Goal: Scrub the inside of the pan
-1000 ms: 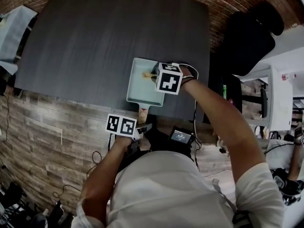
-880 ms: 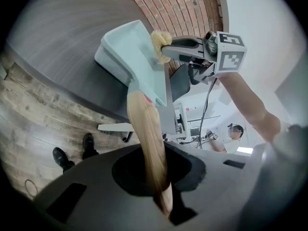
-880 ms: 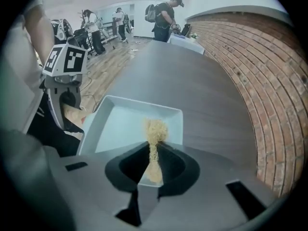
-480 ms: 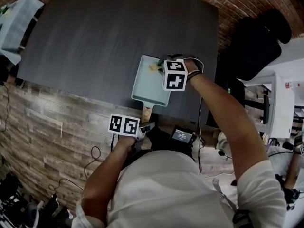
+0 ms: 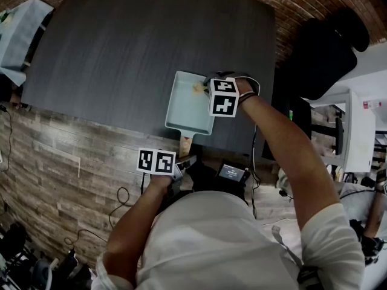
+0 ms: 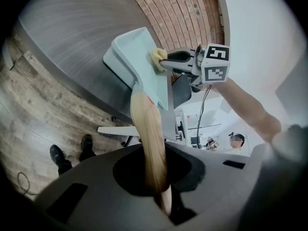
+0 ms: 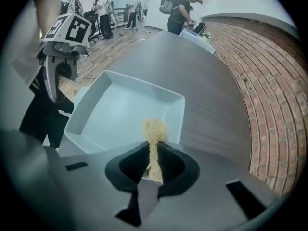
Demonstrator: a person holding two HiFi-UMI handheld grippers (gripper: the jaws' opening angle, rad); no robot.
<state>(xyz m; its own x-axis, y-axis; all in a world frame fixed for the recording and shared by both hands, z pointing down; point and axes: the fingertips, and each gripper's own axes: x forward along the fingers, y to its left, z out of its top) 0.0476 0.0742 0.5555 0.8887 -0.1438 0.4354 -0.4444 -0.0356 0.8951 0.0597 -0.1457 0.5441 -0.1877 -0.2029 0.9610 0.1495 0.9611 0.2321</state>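
We see a pale blue-green square pan (image 5: 186,104) resting on the dark grey wood-grain worktop (image 5: 133,53), close to the worktop's near edge and toward its right corner. The pan's light wooden handle (image 6: 147,129) reaches out past that near edge. Our left tool (image 6: 164,198) has its jaws drawn together on the end of the handle and grips it firmly. Our right tool (image 7: 153,160) points steeply down into the pan, its jaws pinched tight on a small yellow scrubbing pad (image 7: 155,129). The pad sits against the inside of the pan at its right-hand wall, near the far corner. Each tool carries a white cube (image 5: 223,97) printed with black square markers; these are patterns, not lettering. A red brick wall (image 7: 269,95) runs along the worktop's far edge. Just below the near edge, by the handle, a small dark device with a lit screen (image 5: 231,173) shows writing too small for us to read.
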